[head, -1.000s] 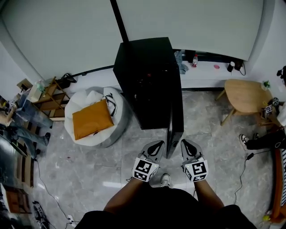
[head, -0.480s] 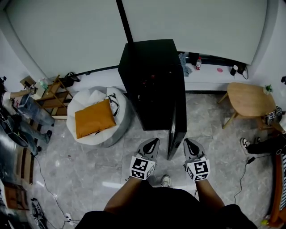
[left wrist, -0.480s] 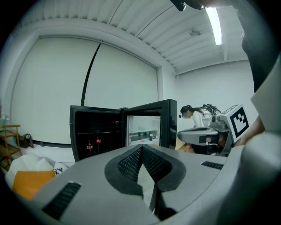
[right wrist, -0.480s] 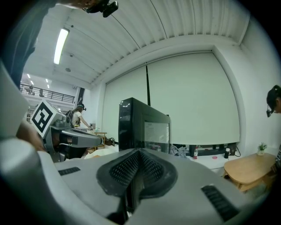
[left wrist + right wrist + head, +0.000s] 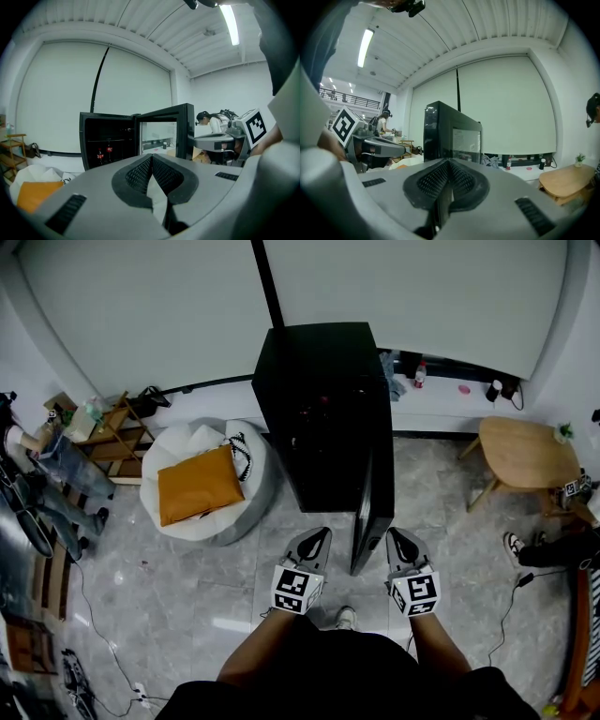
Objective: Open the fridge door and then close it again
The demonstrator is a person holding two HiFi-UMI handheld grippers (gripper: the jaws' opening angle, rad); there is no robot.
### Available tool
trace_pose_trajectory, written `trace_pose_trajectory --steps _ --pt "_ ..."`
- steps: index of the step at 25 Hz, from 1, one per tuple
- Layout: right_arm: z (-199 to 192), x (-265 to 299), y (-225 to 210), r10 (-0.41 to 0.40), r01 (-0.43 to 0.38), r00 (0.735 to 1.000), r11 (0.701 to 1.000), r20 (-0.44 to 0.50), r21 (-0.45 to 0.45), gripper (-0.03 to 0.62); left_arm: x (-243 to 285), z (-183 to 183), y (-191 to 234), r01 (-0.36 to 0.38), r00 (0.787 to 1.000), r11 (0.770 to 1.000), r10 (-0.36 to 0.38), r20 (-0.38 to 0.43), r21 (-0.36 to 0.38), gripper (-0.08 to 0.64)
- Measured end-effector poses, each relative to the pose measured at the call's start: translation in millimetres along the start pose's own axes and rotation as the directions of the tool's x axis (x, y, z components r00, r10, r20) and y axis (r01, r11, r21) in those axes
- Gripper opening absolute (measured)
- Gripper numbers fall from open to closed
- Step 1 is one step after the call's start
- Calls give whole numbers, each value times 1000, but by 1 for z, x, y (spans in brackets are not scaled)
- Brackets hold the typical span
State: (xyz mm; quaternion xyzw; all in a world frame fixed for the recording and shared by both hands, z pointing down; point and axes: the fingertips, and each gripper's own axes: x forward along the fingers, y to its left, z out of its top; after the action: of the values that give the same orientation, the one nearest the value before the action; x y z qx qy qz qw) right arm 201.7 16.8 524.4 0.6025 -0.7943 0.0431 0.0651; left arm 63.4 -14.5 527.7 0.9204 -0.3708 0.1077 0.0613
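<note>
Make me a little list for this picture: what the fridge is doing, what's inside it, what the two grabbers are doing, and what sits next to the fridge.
fridge: black fridge, standing on the floor by the wall
door: door open, swung out toward the person
inside: two bottles with red labels on a shelf
left gripper: left gripper jaws shut, nothing between them, left of the door's edge
right gripper: right gripper jaws shut, holding nothing, right of the door's edge
beside the fridge: white beanbag with an orange cushion on it; wooden stool on the other side
</note>
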Motion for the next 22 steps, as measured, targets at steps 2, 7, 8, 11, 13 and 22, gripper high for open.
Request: trace_pose_trajectory --steps 2,7,8,11,13,22 --pt "-1 0 0 4 -4 1000 1000 -5 -3 18 0 0 1 -9 1000 1000 9 2 -3 21" --pt "-6 2 0 6 -6 1000 1000 -13 2 18 -1 -1 6 -28 1000 1000 28 0 -4 21" --pt "-6 2 0 7 -7 1000 1000 -13 4 18 -1 -2 7 -32 999 999 32 -1 -5 21" --pt "-4 4 1 14 -14 1000 1000 -13 1 18 -3 -2 11 -40 999 999 40 -4 -14 21" --pt "-2 6 4 24 -24 1000 1000 -13 -5 18 -3 -3 14 -47 999 999 47 -6 -13 21" --pt "-3 16 19 93 -93 996 995 -18 -39 18 -6 -6 31 -89 996 996 89 -20 -24 21"
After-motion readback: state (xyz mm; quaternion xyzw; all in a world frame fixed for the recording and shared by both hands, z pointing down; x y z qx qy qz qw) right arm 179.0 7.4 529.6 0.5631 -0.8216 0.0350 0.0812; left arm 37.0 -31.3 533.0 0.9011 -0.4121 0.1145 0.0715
